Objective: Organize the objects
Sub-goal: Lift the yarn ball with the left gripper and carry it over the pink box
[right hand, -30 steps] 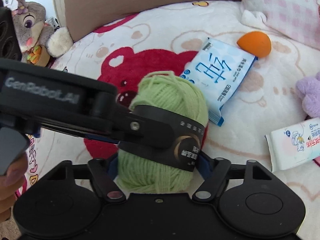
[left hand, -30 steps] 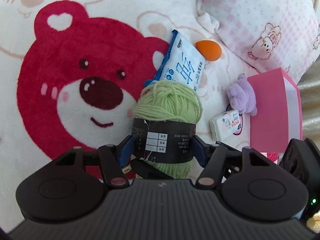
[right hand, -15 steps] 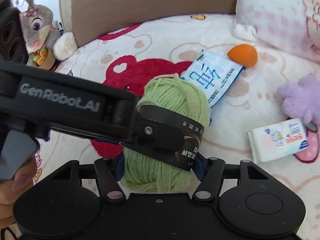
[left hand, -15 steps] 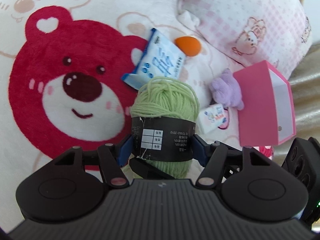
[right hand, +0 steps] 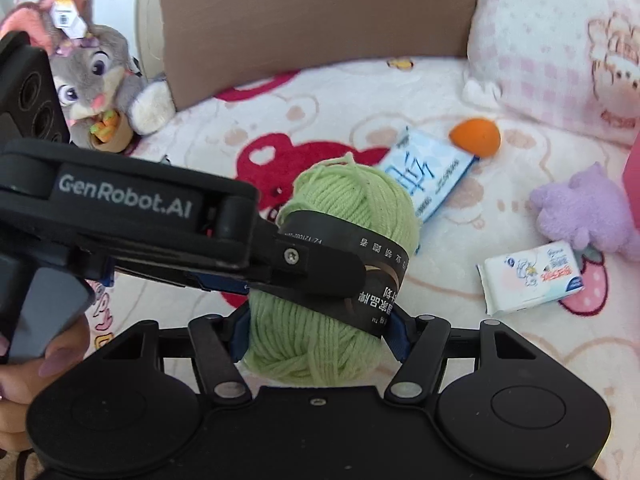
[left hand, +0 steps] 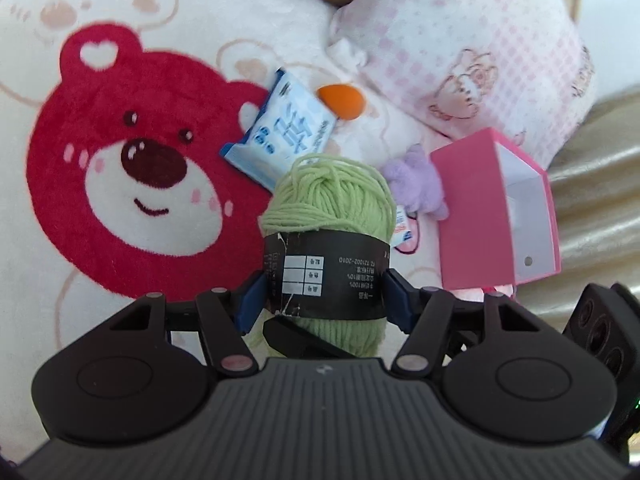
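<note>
Both tools have hold of the same ball of green yarn (left hand: 328, 216), which is up in the air above the bear blanket (left hand: 120, 168) on the bed. The left tool (left hand: 324, 300) is about half open, and its blue pads press on the black paper band (left hand: 326, 276) around the yarn, one on each side. The right tool (right hand: 316, 328) is about half open too, and it squeezes the lower part of the ball from both sides. The left tool crosses in front of the yarn in the right tool's view. On the blanket lie a blue snack packet (left hand: 280, 136), an orange sponge (left hand: 342, 100), a purple plush toy (right hand: 580, 212) and a small pack of tissues (right hand: 532, 276). A pink box (left hand: 496, 212) stands open on the right, near the pink pillow (left hand: 460, 36). The yarn most likely goes into that box. To do this well, both tools should move together at the same speed, so the soft ball does not twist or slip out. They should keep it high enough to clear the plush toy and the box wall. Then they should lower it well inside the box before letting go, one tool at a time.
</note>
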Demonstrator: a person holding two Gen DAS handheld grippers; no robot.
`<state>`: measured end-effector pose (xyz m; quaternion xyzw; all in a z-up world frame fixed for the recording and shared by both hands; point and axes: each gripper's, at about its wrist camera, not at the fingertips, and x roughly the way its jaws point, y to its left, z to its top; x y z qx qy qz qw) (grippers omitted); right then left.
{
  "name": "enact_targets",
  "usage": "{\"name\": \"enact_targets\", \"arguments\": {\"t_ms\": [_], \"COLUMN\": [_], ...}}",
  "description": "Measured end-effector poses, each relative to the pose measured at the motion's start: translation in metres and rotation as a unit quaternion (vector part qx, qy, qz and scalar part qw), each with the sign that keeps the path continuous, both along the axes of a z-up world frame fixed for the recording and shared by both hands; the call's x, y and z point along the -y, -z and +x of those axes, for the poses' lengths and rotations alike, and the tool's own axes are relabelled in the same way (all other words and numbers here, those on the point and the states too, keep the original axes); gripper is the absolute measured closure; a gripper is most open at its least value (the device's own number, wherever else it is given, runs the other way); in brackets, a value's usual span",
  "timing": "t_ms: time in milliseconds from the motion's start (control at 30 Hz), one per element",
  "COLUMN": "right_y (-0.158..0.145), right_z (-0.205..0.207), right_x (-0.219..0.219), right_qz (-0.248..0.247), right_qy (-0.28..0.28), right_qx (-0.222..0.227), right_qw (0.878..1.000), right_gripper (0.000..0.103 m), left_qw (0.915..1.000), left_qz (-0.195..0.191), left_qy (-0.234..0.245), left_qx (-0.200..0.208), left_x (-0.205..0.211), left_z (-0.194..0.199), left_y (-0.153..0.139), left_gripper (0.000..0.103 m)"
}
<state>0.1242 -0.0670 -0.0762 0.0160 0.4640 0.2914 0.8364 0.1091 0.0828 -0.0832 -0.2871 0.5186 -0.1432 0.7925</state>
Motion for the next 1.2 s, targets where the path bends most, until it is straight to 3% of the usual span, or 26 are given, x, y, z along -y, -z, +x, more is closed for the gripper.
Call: {"name": "enact_targets", "arguments": {"t_ms": [200, 333, 500, 767, 1200], "right_y": [-0.019, -0.032, -0.054, -0.079, -0.102], "right_z": [-0.015, -0.027, -0.038, -0.052, -0.063], "right_x": [-0.002, -0.002, 0.004, 0.033, 0.092], "right_qz": [-0.004, -0.022, -0.040, -0.028, -0.009], "right_qy": [-0.019, -0.025, -0.034, -0.026, 0.008], "right_qx": [0.034, 0.053, 0.069, 0.063, 0.021], "right_qw": [0.999, 0.998, 0.996, 0.997, 1.000], "right_gripper": [0.034, 0.034, 0.034, 0.034, 0.034], "left_qw": [0.9994, 0.9992, 0.9995, 0.9982, 0.9933], "left_qz": [0.009, 0.020, -0.005, -0.025, -0.025], "left_qy": [-0.014, 0.003, 0.016, 0.052, 0.112], "left_qx": [0.030, 0.034, 0.029, 0.017, 0.000], "left_x": [0.001, 0.009, 0.011, 0.029, 0.086], "left_z": [-0.021, -0.027, -0.033, -0.039, -0.040], "left_y": [-0.023, -0.038, -0.056, -0.080, -0.109], "left_gripper": [0.042, 0.041, 0.041, 0.041, 0.041]}}
